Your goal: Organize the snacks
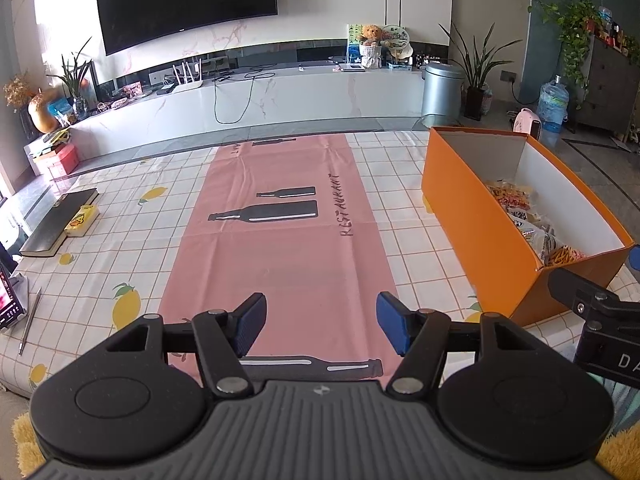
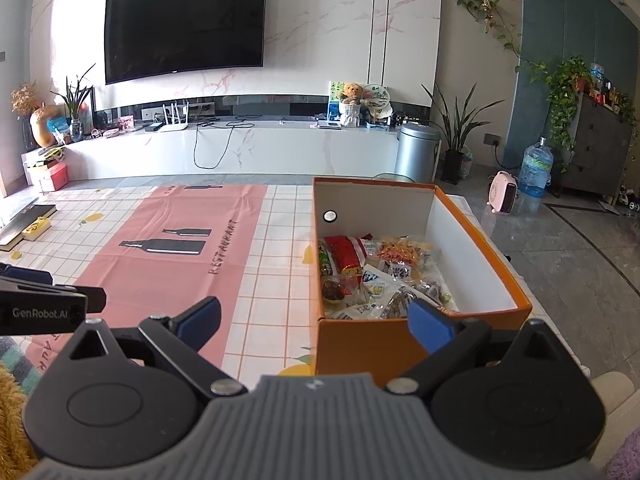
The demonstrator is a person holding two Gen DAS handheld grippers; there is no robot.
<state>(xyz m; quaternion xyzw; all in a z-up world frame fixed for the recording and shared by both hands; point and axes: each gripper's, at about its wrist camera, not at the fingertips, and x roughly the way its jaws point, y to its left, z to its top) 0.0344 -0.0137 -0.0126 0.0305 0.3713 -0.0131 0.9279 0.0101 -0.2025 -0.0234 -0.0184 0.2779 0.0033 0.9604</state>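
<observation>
An orange cardboard box [image 1: 472, 216] with white inner walls stands on the right of the table; it also shows in the right wrist view [image 2: 492, 236]. Several snack packets [image 2: 372, 276] lie inside it, also seen in the left wrist view [image 1: 524, 216]. My left gripper [image 1: 320, 326] is open and empty, low over the near end of the pink mat [image 1: 280, 240]. My right gripper [image 2: 314, 322] is open and empty, just in front of the box's near end. Part of the right gripper shows at the right edge of the left wrist view [image 1: 592, 304].
A checked tablecloth [image 1: 152, 216] with lemon prints covers the table. A dark book [image 1: 56, 222] and a small yellow box [image 1: 82, 220] lie at the far left. A pen [image 1: 30, 320] lies near the left edge. Beyond the table are a TV cabinet [image 1: 260, 96] and a bin [image 1: 442, 88].
</observation>
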